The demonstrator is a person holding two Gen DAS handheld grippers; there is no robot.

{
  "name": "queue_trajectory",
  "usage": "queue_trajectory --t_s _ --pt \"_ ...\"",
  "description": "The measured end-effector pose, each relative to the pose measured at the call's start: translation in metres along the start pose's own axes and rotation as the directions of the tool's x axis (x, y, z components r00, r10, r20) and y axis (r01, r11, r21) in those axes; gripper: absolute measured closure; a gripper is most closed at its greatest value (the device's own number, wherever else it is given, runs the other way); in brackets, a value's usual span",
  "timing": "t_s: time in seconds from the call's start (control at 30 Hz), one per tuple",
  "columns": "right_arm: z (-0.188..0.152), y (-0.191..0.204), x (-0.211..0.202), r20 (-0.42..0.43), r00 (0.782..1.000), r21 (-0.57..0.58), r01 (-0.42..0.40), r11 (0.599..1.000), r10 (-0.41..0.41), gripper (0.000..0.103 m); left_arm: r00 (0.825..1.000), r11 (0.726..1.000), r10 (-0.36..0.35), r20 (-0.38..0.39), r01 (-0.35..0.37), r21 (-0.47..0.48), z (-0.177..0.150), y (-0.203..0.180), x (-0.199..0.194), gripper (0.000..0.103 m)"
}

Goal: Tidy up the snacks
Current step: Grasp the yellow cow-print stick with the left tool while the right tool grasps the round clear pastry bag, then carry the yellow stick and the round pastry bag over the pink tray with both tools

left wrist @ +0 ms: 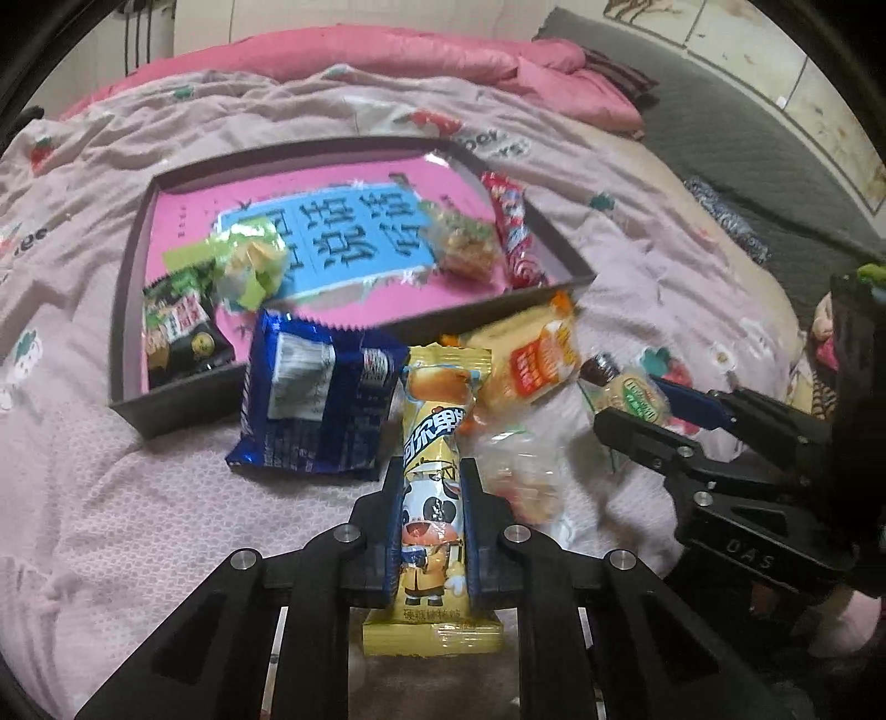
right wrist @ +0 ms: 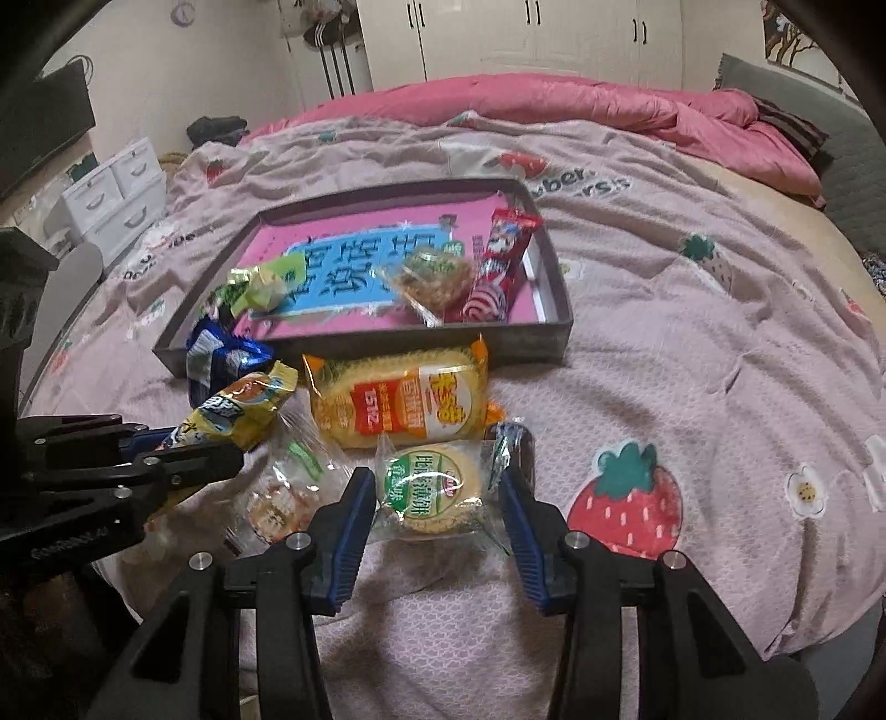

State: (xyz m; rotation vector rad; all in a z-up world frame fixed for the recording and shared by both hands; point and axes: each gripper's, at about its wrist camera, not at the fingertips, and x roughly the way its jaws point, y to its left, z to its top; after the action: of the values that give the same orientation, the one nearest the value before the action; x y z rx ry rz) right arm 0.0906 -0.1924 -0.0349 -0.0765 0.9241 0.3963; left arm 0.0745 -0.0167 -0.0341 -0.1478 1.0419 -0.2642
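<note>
Pink bedding printed with strawberries (right wrist: pixel 626 498) covers the bed (right wrist: pixel 664 343), with a rumpled pink quilt (right wrist: pixel 554 99) behind it and white wardrobe doors (right wrist: pixel 526 39) along the far wall. On the blanket sits a shallow dark tray (right wrist: pixel 556 327) with a pink and blue printed sheet (left wrist: pixel 343 232) lying flat in its bottom. Inside the tray are a red candy stick (right wrist: pixel 498 266) along the right wall, a clear packet of brownish snack (right wrist: pixel 432 282) just beside it, a green and yellow wrapped sweet (left wrist: pixel 249 266) toward the left, and a dark green packet (left wrist: pixel 177 332) in the near left corner. A blue bag (left wrist: pixel 315 399) rests against the tray's near wall, partly over its rim. On the blanket just in front of the tray lie an orange and yellow cake packet (right wrist: pixel 398 404) and a clear bag of small pastries (right wrist: pixel 277 498). The left gripper (left wrist: pixel 432 509) is pressed together on a long yellow bar with a cartoon cow (left wrist: pixel 432 498), pinching it around its middle so that both ends stick out past the fingers. The right gripper (right wrist: pixel 432 498) is spread wide, its blue-padded fingers (right wrist: pixel 349 509) standing on either side of a round biscuit in a green and clear wrapper (right wrist: pixel 426 487), which lies on the blanket; whether the pads touch the wrapper cannot be told.
</note>
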Motion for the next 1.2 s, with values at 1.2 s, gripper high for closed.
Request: queue_trajectory --t_s 1.2 --pt "0.018 0.011 -0.035 0.21 0.978 -0.066 0.016 0.998 -0.002 0.057 0.962 0.993 0.105 0.251 -0.086 -0.085 0.023 0.032 -0.081 0.085"
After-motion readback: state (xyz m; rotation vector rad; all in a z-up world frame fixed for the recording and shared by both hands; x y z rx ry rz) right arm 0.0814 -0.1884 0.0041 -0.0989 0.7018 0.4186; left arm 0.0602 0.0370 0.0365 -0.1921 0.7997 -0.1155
